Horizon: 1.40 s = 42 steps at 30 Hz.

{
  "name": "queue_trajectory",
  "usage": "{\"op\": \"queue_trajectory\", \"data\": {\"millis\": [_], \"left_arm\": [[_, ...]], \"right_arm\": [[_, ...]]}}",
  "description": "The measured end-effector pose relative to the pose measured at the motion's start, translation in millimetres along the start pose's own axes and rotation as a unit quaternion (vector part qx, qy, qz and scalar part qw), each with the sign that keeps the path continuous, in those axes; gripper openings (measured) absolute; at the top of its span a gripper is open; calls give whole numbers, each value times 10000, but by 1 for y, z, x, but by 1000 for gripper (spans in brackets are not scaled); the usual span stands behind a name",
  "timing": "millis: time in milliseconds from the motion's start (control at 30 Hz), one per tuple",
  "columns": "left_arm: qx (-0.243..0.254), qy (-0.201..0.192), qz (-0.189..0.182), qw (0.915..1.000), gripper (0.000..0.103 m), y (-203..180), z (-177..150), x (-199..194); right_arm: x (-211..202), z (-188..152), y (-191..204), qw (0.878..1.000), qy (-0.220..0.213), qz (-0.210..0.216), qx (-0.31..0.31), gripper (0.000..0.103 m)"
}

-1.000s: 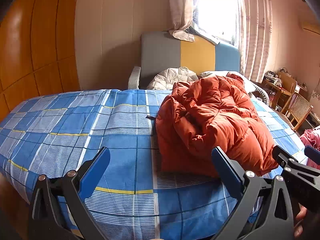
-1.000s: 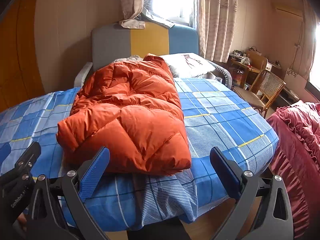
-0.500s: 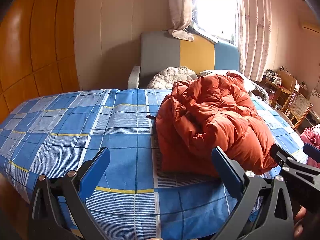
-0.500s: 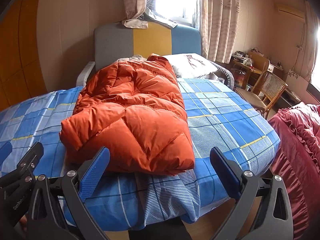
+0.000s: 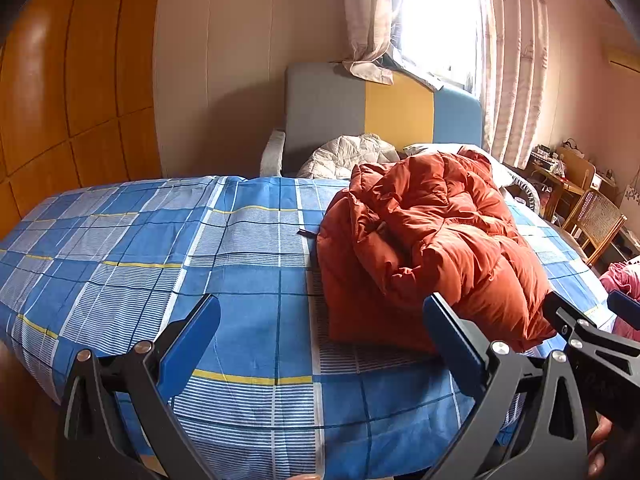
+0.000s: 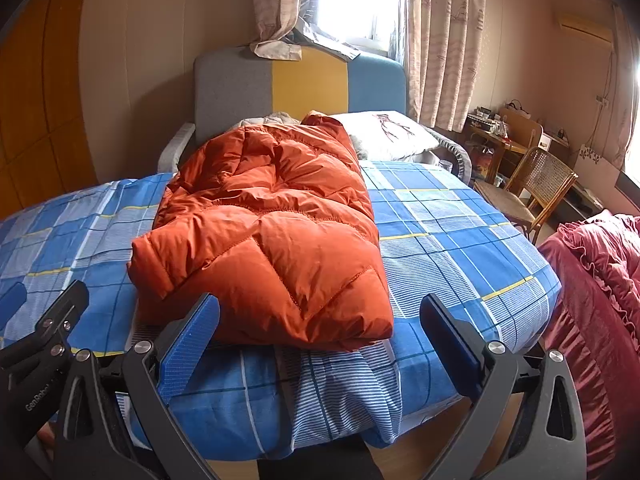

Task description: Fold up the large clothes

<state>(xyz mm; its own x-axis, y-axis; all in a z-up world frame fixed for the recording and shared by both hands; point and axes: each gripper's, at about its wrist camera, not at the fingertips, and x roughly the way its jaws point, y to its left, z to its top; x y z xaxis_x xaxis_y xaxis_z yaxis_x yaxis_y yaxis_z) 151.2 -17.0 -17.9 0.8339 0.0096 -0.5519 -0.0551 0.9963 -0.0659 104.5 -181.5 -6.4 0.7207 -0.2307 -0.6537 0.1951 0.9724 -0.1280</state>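
Observation:
An orange puffer jacket (image 5: 424,240) lies folded in a thick bundle on the blue checked bed (image 5: 160,248). In the right wrist view the jacket (image 6: 272,232) fills the middle of the bed (image 6: 460,240), its near edge close to the bed's front edge. My left gripper (image 5: 320,320) is open and empty, above the bed's near edge, left of the jacket. My right gripper (image 6: 320,320) is open and empty, just in front of the jacket's near edge. Each gripper shows at the edge of the other's view.
A grey, yellow and blue headboard (image 6: 300,80) with pillows (image 6: 388,132) stands at the far end under a curtained window. A wicker chair (image 6: 536,184) and a desk stand at the right. A dark red ruffled cover (image 6: 600,280) lies at the right. Wooden panels line the left wall.
Both grippers have drifted slightly, so the jacket sits a little further right in the right wrist view. The jacket itself has not moved. Both stay open.

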Motion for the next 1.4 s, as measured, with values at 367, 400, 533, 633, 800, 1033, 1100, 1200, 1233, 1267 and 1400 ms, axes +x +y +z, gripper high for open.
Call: {"op": "queue_trajectory", "data": {"millis": [367,400,533,633,800,1033,1100,1200,1233,1267,1400], "left_arm": [[25,-59,-43,10000,101,3,1,-6],[31,-61,-43,10000,101,3,1,-6],[28,-70,-56,10000,101,3,1,-7],[30,-81,-63,9999,101,4,2,-8],[49,-91,-59,9999,101,4,1,-9],[78,-101,-109,9999,101,4,3,-11],[90,-102,-150,9998,101,4,3,-11],[134,-152,-165,9997,101,3,4,-13],[138,-171,-141,9997,101,3,4,-13],[140,-191,-117,9997,101,3,3,-13],[172,-74,-119,9998,101,2,3,-8]], "right_arm": [[-4,0,-2,10000,-52,7,-14,100],[-4,0,-2,10000,-57,2,-12,100],[-4,0,-1,10000,-61,1,-19,100],[-4,0,-2,10000,-65,1,-13,100],[-4,0,-2,10000,-73,5,-7,100],[-4,0,-2,10000,-65,12,-3,100],[-3,0,-1,10000,-56,8,-9,100],[-2,-1,0,10000,-33,21,-14,100],[-2,-2,1,10000,-27,17,-28,100],[0,-2,1,10000,-19,8,-33,100],[3,-3,0,10000,25,3,9,100]]}}
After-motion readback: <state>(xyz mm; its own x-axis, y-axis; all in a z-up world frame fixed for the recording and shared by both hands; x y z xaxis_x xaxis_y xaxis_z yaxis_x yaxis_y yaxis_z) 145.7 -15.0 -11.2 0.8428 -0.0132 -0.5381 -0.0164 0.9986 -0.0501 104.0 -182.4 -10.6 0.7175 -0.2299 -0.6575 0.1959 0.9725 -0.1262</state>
